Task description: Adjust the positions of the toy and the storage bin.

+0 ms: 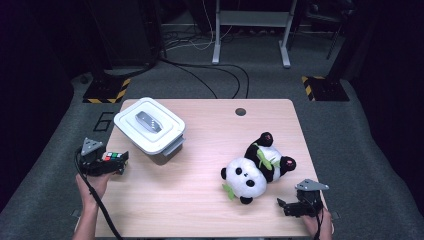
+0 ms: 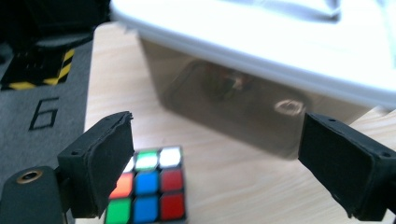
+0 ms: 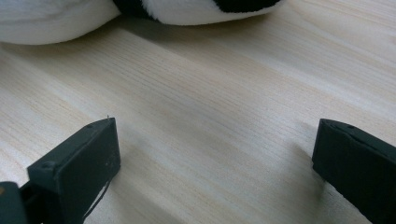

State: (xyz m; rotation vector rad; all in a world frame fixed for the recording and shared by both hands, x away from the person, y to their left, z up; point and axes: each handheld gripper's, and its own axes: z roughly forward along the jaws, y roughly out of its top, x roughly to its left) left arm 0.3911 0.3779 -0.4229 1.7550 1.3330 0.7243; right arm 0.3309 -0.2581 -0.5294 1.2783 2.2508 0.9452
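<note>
While your left gripper point(image 1: 118, 163) is hovering at the table's left edge, its jaws are standing wide with nothing between them.

At the left of the high view, the puzzle cube point(image 1: 112, 157) is lying on the table point(image 1: 200, 200) under those jaws, just beside the lidded white box point(image 1: 149, 125) at upper left. Right of centre, the plush panda point(image 1: 255, 170) is lying near your right gripper point(image 1: 284, 205), whose jaws are gaping wide over bare wood at lower right.

left gripper point(image 1: 119, 162) hovers over a colour cube point(image 1: 112, 156) beside the lidded white box point(image 1: 150, 125); panda plush point(image 1: 257, 167) lies near right gripper point(image 1: 286, 206)
</note>
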